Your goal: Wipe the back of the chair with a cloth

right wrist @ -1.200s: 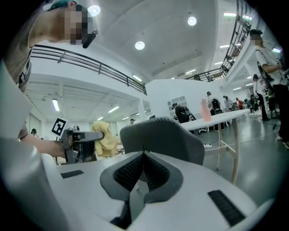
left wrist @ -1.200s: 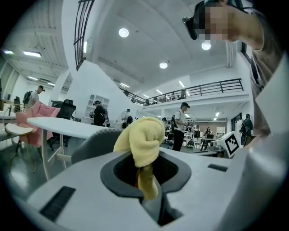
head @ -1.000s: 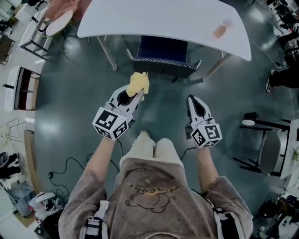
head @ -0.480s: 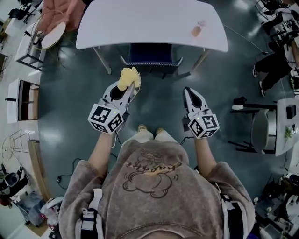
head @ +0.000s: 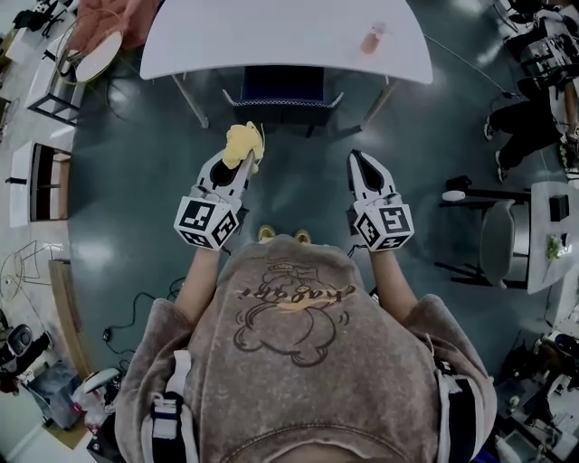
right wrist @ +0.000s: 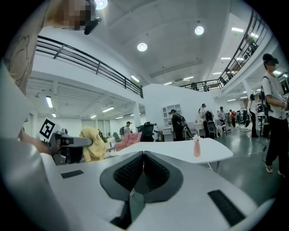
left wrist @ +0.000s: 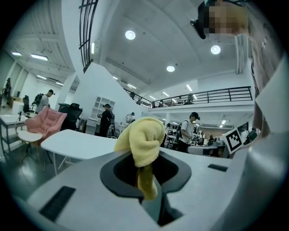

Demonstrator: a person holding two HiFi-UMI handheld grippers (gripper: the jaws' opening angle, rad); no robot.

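Note:
A dark blue chair (head: 282,90) is tucked under the white table (head: 280,36), its back facing me. My left gripper (head: 242,152) is shut on a yellow cloth (head: 241,140) (left wrist: 143,140), held in the air short of the chair back. My right gripper (head: 358,163) (right wrist: 142,155) is shut with nothing in it, level with the left one and to its right. The yellow cloth (right wrist: 92,143) also shows at the left of the right gripper view. Both grippers point towards the table and slightly upward.
A small pink vase (head: 371,40) (right wrist: 197,147) stands on the table. A pink chair (head: 104,27) and round side table are at the far left. Another chair (head: 502,244) stands at the right. Cables lie on the floor at lower left. People stand in the background.
The view has shifted back from the table, so chair and table sit higher and smaller. Both grippers keep their places side by side, and the left still holds the cloth.

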